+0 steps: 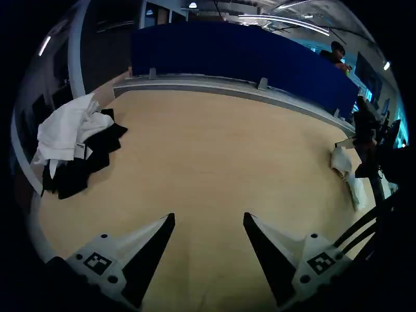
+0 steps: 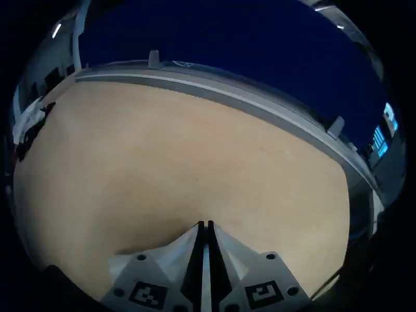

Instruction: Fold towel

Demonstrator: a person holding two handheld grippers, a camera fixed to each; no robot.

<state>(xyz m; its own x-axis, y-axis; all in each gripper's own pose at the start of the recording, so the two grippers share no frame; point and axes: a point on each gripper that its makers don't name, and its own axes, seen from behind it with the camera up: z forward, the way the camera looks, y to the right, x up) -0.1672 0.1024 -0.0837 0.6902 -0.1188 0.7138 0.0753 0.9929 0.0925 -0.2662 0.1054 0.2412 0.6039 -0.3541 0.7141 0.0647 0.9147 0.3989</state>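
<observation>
1. My left gripper [image 1: 208,216] hangs low over the near part of the wooden table [image 1: 218,156]. Its fingers are spread wide with nothing between them.
2. My right gripper [image 2: 204,224] is also over bare tabletop. Its fingers are pressed together tip to tip, and I see nothing caught at the tips.
3. In the left gripper view, the white towel [image 1: 65,130] lies crumpled at the far left of the table. It rests on top of a black cloth [image 1: 86,166], well apart from my left gripper.
4. At the table's right edge a small white cloth [image 1: 346,166] lies bunched up, beside dark shapes I cannot make out.
5. A blue divider [image 1: 234,52] stands along the table's far edge.
6. Beyond it, at far right, is a person [image 1: 335,52].
</observation>
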